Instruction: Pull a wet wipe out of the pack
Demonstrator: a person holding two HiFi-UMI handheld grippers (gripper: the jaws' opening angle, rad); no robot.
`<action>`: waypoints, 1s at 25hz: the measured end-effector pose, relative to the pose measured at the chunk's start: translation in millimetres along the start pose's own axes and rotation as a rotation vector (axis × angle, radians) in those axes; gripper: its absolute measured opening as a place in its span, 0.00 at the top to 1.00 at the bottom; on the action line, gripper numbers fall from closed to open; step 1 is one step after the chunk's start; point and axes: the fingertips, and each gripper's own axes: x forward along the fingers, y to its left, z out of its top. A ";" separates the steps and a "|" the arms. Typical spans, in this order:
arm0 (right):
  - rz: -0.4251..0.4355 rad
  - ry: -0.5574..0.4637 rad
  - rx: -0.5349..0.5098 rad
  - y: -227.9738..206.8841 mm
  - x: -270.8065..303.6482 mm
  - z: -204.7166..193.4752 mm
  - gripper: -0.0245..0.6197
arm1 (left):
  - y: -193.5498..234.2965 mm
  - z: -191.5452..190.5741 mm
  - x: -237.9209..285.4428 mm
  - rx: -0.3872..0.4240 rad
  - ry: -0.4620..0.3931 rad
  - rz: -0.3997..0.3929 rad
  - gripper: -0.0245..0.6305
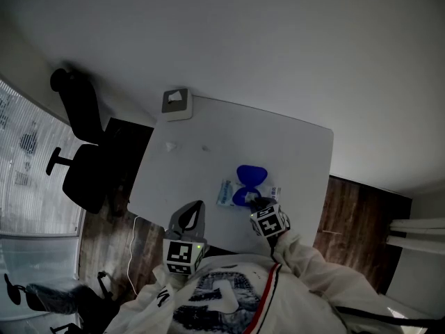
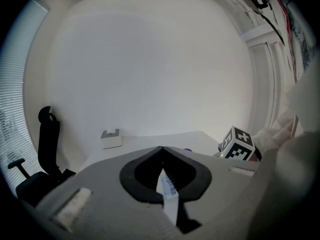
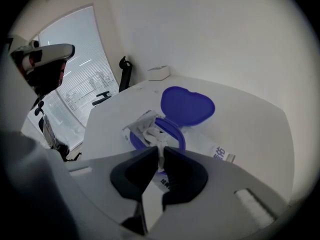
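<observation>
The wet wipe pack (image 1: 226,192) lies on the white table (image 1: 285,145) near its front edge, with its blue heart-shaped lid (image 1: 250,174) flipped open. In the right gripper view a crumpled white wipe (image 3: 151,134) sticks up out of the pack's blue-rimmed opening (image 3: 172,134). My right gripper (image 3: 161,153) points down at it and is shut on the top of the wipe. In the head view this right gripper (image 1: 259,204) sits just beside the pack. My left gripper (image 1: 191,218) hovers off the pack to the left, at the table's front edge, jaws shut with nothing between them (image 2: 161,149).
A small white box (image 1: 176,104) stands at the table's far left corner. A tiny white scrap (image 1: 170,146) lies near the left edge. A black office chair (image 1: 80,152) stands on the wooden floor left of the table.
</observation>
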 end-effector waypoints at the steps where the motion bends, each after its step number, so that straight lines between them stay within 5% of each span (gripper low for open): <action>1: -0.002 0.000 0.002 0.0 0.4 -0.4 0.90 | 0.2 -2.4 -0.7 -0.002 0.007 -0.001 0.96; 25: -0.064 -0.067 0.138 -3.8 -13.3 4.1 0.94 | 7.7 -10.7 -5.2 -0.016 -0.002 -0.028 0.96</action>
